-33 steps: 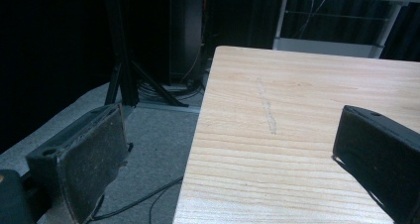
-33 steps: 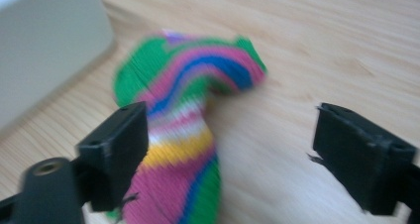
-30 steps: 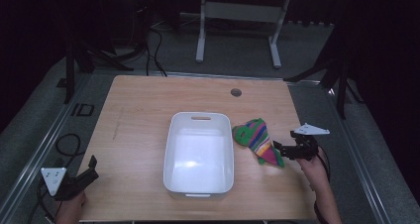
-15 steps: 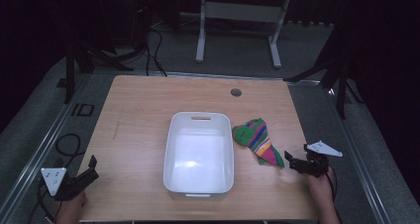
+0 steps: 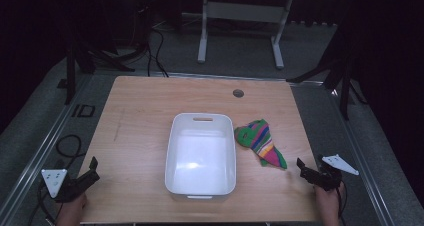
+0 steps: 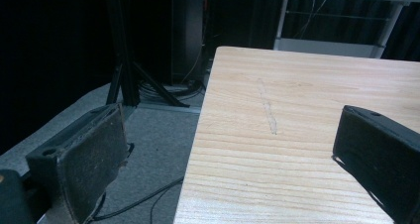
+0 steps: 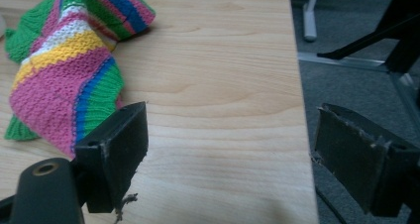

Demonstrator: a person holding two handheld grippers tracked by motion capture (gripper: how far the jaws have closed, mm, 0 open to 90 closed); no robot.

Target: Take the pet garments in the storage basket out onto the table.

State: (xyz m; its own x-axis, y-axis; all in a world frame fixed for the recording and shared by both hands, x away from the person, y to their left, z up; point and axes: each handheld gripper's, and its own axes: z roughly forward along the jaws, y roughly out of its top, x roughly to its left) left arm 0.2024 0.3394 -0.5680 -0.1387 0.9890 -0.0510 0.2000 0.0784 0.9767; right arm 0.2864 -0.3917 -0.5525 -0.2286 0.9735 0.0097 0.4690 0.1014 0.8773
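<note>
Striped knit cloth (image 5: pixel 261 142) (green, pink, yellow, blue, white bands) lies crumpled on the wooden table (image 5: pixel 140 116), just right of the white tub (image 5: pixel 202 154) & close to its right wall; whether it touches the wall, can't tell. In the right gripper view the cloth (image 7: pixel 69 60) sits upper left, its pink/green end just beyond the near jaw, no contact visible. Right gripper (image 5: pixel 303 167) is at the table's front right corner, near the cloth's lower tip but apart from it, jaws spread wide w/ nothing between them, one over the wood, the other out past the table edge over the grey floor (image 7: pixel 366 70). Left gripper (image 5: pixel 90 169) is at the front left corner, well apart from tub & cloth, also released, jaws wide w/ bare wood and floor between them. Tub looks empty inside. Small round hole (image 5: pixel 238 93) near the table's far edge.
</note>
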